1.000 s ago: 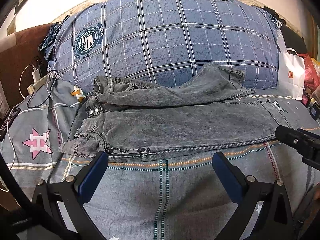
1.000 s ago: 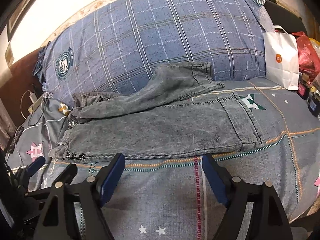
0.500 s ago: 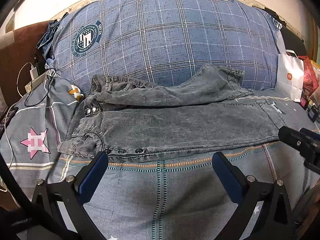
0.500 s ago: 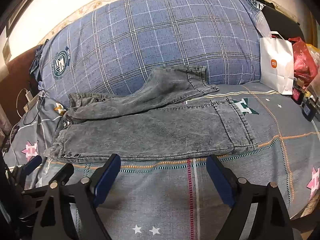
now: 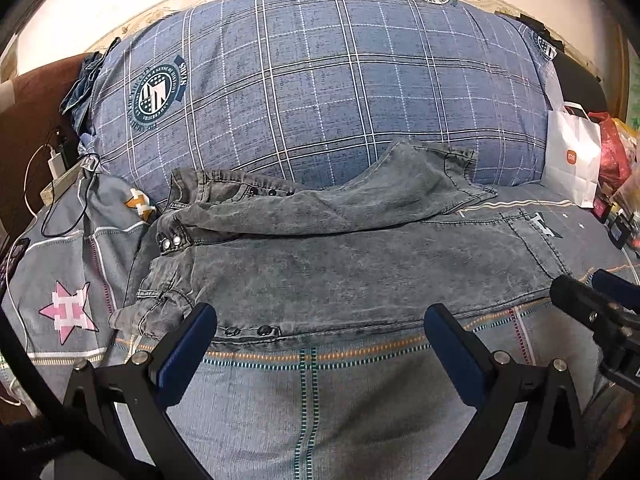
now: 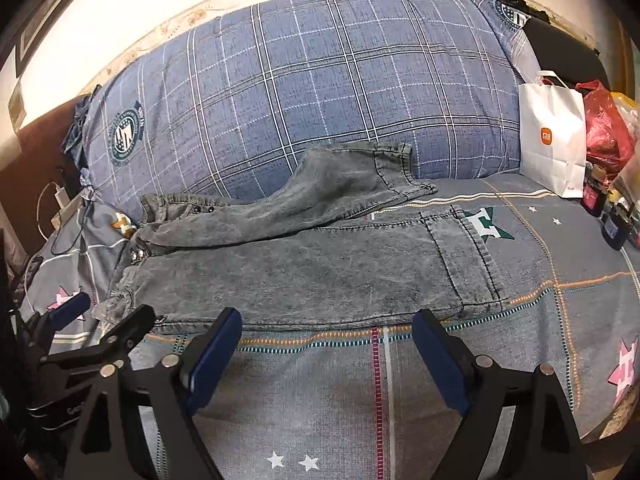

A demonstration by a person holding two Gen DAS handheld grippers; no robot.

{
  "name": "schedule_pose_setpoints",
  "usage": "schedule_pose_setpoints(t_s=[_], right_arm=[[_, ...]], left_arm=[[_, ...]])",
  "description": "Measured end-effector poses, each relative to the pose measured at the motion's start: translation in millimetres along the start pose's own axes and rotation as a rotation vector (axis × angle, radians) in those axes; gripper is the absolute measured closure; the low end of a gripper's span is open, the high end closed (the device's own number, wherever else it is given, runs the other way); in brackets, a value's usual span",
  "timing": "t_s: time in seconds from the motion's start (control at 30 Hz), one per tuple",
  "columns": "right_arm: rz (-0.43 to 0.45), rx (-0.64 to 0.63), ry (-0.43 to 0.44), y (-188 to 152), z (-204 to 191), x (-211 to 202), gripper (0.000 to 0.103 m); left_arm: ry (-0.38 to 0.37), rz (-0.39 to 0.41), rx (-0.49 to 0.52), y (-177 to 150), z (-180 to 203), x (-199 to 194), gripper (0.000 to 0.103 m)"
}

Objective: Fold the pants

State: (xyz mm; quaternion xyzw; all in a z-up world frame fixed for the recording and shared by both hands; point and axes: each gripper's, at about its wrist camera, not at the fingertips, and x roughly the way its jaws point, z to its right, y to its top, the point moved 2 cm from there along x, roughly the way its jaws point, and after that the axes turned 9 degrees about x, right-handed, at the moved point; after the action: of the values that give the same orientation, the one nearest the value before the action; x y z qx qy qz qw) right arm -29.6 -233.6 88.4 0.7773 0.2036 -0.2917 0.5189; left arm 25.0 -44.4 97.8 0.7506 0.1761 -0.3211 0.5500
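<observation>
- Grey acid-wash jeans lie flat across the patterned bedspread, just before the blue plaid duvet roll; the far leg rides up the roll.
- White paper bag stands right of the roll.
- Left gripper, fingers spread, empty, at the jeans' near edge.
- Right gripper, likewise spread and empty.

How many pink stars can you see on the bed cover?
2. One pink star lies at the left end of the bed cover, beside the waistband of the pants. The other pink star is at the right edge. The pants may hide more.
</observation>
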Motion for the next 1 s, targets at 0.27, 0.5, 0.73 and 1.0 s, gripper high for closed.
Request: schedule_pose_setpoints(t_s=[0.27, 0.5, 0.73, 1.0], right_arm=[[-0.068, 0.095, 0.132, 35, 11, -4, 0.014], [-0.182, 0.216, 0.153, 95, 37, 32, 0.014], [-0.210, 0.368, 0.121, 162, 62, 119, 0.016], [-0.229, 0.577, 0.052, 227, 96, 250, 0.033]], left_arm=[[-0.090, -0.083, -0.065, 38, -9, 0, 0.000], [-0.130, -0.101, -0.088, 94, -2, 56, 0.000], [-0.083, -0.103, -0.123, 94, -8, 105, 0.000], [-0.120, -0.144, -0.164, 90, -19, 124, 0.000]])
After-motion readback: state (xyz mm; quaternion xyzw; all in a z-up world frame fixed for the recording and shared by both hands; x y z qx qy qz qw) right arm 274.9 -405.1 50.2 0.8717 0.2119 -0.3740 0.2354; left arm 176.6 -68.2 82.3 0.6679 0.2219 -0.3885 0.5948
